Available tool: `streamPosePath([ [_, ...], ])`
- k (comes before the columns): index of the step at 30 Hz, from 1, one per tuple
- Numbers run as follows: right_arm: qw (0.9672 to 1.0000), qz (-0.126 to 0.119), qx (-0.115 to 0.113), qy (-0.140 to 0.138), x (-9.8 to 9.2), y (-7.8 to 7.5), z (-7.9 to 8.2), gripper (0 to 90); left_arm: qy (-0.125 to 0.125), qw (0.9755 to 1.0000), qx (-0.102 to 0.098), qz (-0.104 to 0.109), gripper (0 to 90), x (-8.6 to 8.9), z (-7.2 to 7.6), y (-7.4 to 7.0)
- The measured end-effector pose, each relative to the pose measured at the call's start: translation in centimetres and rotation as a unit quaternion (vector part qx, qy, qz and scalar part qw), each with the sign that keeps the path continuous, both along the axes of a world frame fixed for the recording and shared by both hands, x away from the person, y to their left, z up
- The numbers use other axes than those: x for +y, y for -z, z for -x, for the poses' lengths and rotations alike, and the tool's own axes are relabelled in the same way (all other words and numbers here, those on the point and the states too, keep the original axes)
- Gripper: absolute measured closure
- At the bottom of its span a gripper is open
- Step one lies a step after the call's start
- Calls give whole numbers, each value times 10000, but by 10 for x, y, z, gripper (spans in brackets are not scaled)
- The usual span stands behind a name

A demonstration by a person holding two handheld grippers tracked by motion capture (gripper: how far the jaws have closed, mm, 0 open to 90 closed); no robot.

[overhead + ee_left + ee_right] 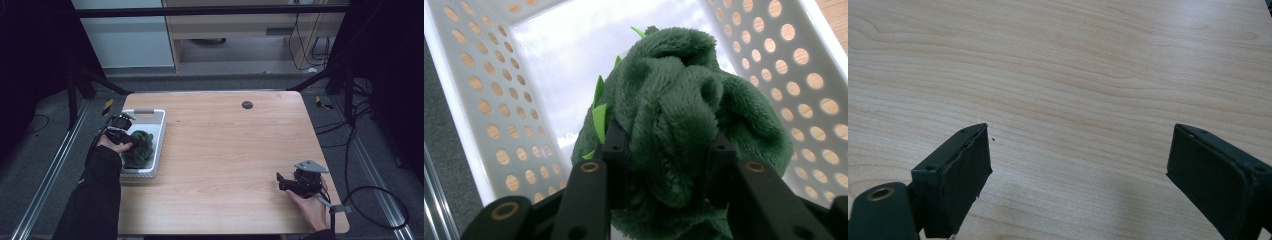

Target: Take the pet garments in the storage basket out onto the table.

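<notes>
A: Item one, surface and room. What is recorded?

B: A light wooden table (225, 150) is recorded, set on grey carpet (45, 150). A small dark round cap (247, 105) is noted near the far edge, well ahead of both claws. Beyond the table, pale cabinets (225, 30) and hanging cables (320, 45) are seen; black frame bars (210, 11) run overhead.

A: Item two, left claw?

B: The left claw (131, 139) is listed over a white perforated basket (156, 150) at the table's left edge. It is clenched on a dark green plush toy (674, 115): in the left gripper view the plush is pinched between both jaws, bulging above and below them. Light green spikes (599, 120) are seen on the toy just left of the left jaw. The toy is held inside the basket; whether it touches the basket floor cannot be told.

A: Item three, right claw?

B: The right claw (281, 181) is listed near the table's near right corner, held in a hand (312, 207). It is released: in the right gripper view the jaws (1078, 185) stand wide apart with bare wood between them.

A: Item four, edges and open room?

B: Bare tabletop is recorded between the two claws and ahead of the right one. The basket walls are noted close on either side of the left claw. The table's right edge lies just beside the right claw, with a black cable (370, 200) looped on the carpet past it.
</notes>
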State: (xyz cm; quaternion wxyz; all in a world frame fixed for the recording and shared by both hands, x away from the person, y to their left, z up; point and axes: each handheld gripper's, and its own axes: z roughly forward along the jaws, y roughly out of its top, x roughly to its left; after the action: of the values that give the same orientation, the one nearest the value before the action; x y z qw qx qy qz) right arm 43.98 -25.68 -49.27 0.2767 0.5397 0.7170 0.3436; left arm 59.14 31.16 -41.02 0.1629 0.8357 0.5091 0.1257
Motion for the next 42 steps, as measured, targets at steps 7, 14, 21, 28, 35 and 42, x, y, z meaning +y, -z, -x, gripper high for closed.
streamPosePath([
  [7,10000,-5,2,3,0,0,0,104,-13,10000,26,79,696,4,2,-3],
  [14,10000,-4,-2,8,0,0,0,103,4,9998,-86,175,710,11,9,-12],
  [21,10000,9,-10,11,0,0,0,102,71,9989,-380,282,715,18,20,-33],
  [28,10000,5,1,14,0,0,0,102,203,9963,-747,384,717,22,34,-63],
  [35,10000,14,-12,14,0,0,0,101,435,9933,-958,470,717,20,46,-89],
  [42,10000,9,-17,20,0,-1,0,101,727,9909,-1035,467,718,11,55,-107],
])
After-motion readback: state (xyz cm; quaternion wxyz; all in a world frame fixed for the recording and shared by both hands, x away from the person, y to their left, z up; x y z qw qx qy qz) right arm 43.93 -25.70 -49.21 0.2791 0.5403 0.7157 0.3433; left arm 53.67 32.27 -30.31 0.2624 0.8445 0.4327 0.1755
